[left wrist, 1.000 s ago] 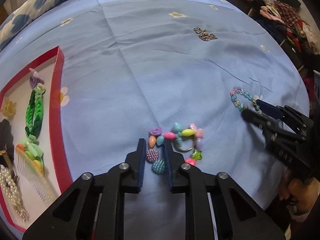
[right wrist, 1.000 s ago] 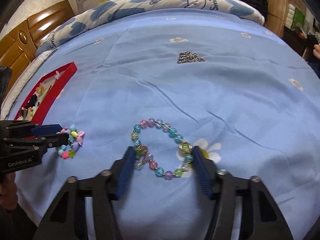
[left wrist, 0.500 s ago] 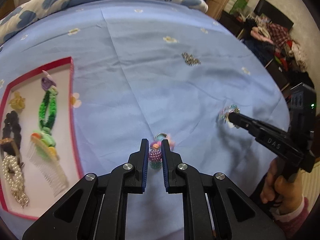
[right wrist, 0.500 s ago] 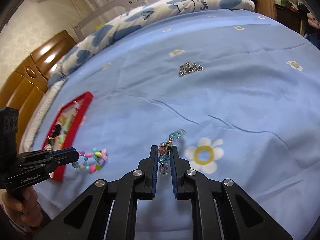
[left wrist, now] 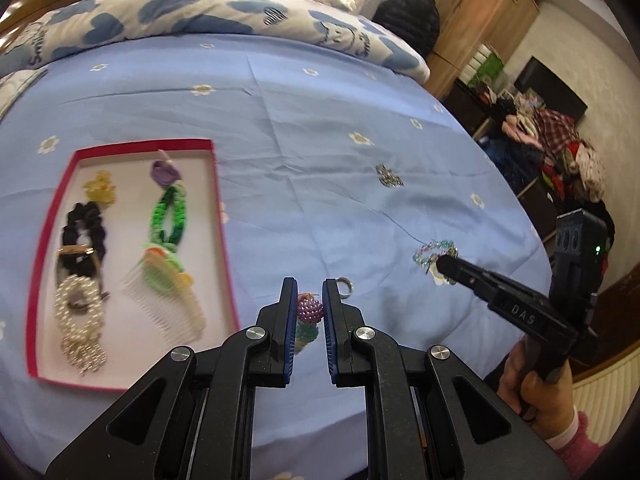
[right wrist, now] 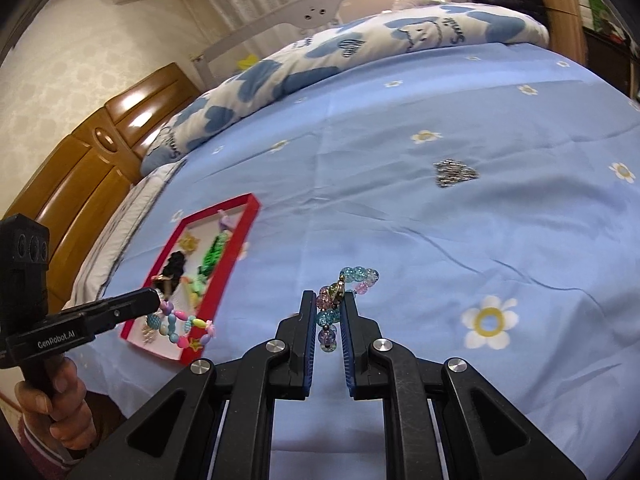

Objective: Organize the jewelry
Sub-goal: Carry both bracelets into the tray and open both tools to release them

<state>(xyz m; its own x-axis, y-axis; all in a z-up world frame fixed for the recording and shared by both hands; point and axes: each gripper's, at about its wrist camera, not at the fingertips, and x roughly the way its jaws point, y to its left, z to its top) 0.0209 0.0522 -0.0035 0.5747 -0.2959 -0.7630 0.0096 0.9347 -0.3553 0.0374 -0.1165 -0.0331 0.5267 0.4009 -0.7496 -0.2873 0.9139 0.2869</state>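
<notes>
Noted: light blue bedsheet (left wrist: 320,152) with small white-and-yellow flowers; white quilt (left wrist: 200,12) with blue hearts; red-rimmed tray (left wrist: 224,220), white inside. Within: green braided band (left wrist: 170,212), black scrunchie (left wrist: 86,224), pearl-white bracelet (left wrist: 78,304). Far right: silvery chain (right wrist: 456,172). Pastel multicolour bead bracelet (right wrist: 180,324); translucent blue-pink bead bracelet (right wrist: 352,280).

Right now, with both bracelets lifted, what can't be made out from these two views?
- Left wrist view: most of the colourful bead bracelet is hidden behind the left claw.
- Left wrist view: the pastel glass bracelet is too small to show its beads.
- Both views: the silver piece lying on the bedsheet is a blurred glittery patch; its type is unclear.
- Right wrist view: the red tray contents are small, partly covered by the left claw.
</notes>
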